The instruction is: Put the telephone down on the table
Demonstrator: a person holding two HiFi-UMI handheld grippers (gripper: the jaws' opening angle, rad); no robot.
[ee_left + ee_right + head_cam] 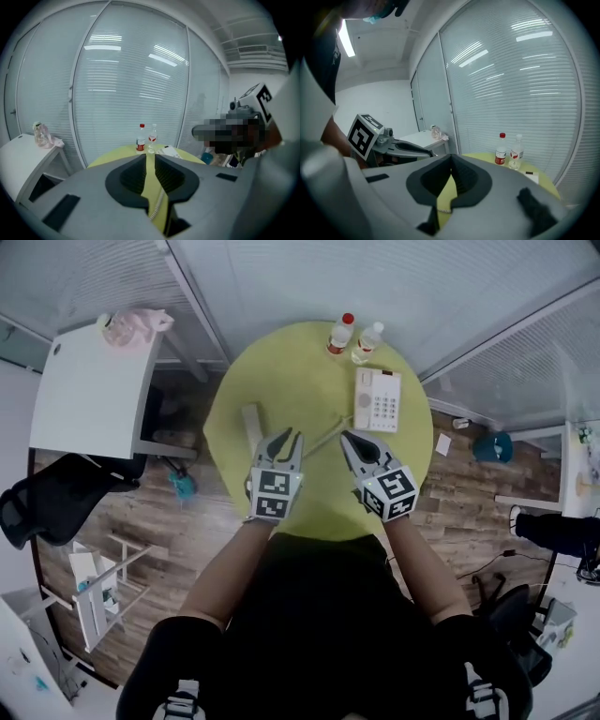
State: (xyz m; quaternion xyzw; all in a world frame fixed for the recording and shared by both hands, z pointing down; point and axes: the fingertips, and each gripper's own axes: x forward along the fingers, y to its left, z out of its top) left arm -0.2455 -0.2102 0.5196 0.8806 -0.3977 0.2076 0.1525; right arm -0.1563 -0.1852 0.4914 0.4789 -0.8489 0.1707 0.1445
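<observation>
My left gripper (146, 155) has its jaws drawn in to a thin slit with nothing clamped. Through the slit I see only the desk (309, 371) and a stretch of cord (328, 435) lying under me. My right gripper (450, 165) has its jaws closed tip to tip, also empty. Both hover side by side over the near half of the desk.

The phone (377, 399) sits flat on the far right part of the desk, just ahead of my right gripper. The handset (251, 427) lies off its cradle on the desk, just left of my left gripper. The cord runs between the two, right past both sets of tips. As I judge it, the putting down is done and all that remains is to back away.

The cord is the hazard. It lies so near my left tips that a low, sideways pull could hook a loop. That would drag the handset across the desk or tug the phone. Two bottles (352, 337) stand just behind the phone, and a jerk forward could tip them. Lifting straight up first looks safest.
</observation>
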